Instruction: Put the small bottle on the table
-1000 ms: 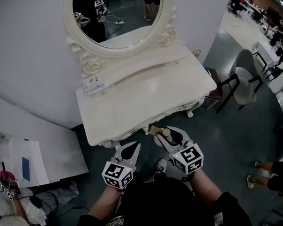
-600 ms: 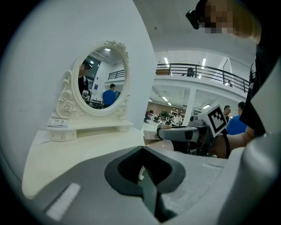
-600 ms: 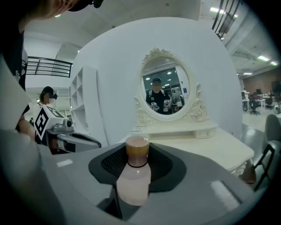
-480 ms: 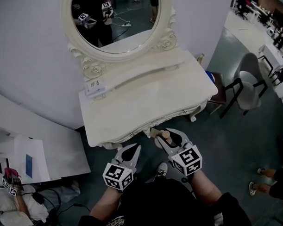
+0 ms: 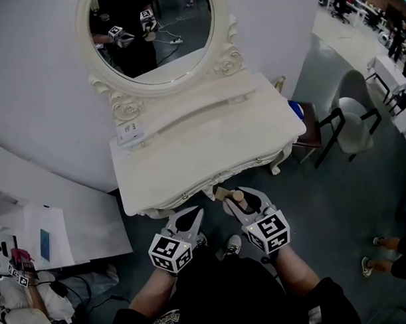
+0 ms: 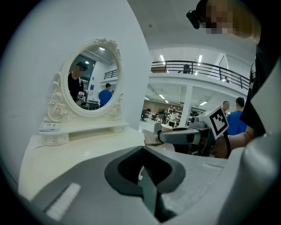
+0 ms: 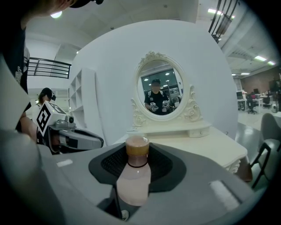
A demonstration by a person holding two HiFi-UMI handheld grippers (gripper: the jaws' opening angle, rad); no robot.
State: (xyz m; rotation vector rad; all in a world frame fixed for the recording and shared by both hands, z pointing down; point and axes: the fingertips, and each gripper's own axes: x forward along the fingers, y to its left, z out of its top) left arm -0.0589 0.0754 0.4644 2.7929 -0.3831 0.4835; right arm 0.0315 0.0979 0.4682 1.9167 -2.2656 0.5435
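A small pinkish bottle [image 7: 134,176] with a tan cap [image 7: 137,147] stands upright between the jaws of my right gripper [image 7: 131,184], which is shut on it. From the head view, this gripper [image 5: 236,200] holds the bottle [image 5: 237,195] just off the front edge of the cream dressing table [image 5: 190,157], right of centre. My left gripper [image 5: 193,214] hovers beside it at the same edge, shut and holding nothing; its own view shows the jaws [image 6: 141,169] closed, with the tabletop [image 6: 88,140] beyond.
An oval mirror [image 5: 151,30] stands at the table's back, with a small card [image 5: 129,132] at its left foot. A grey chair [image 5: 354,113] and a stool [image 5: 304,125] stand to the right. A white shelf with papers [image 5: 48,226] lies to the left.
The head view has shifted slightly, so the table and mirror sit further left. Both grippers hold their places at the table's front edge, the bottle still gripped.
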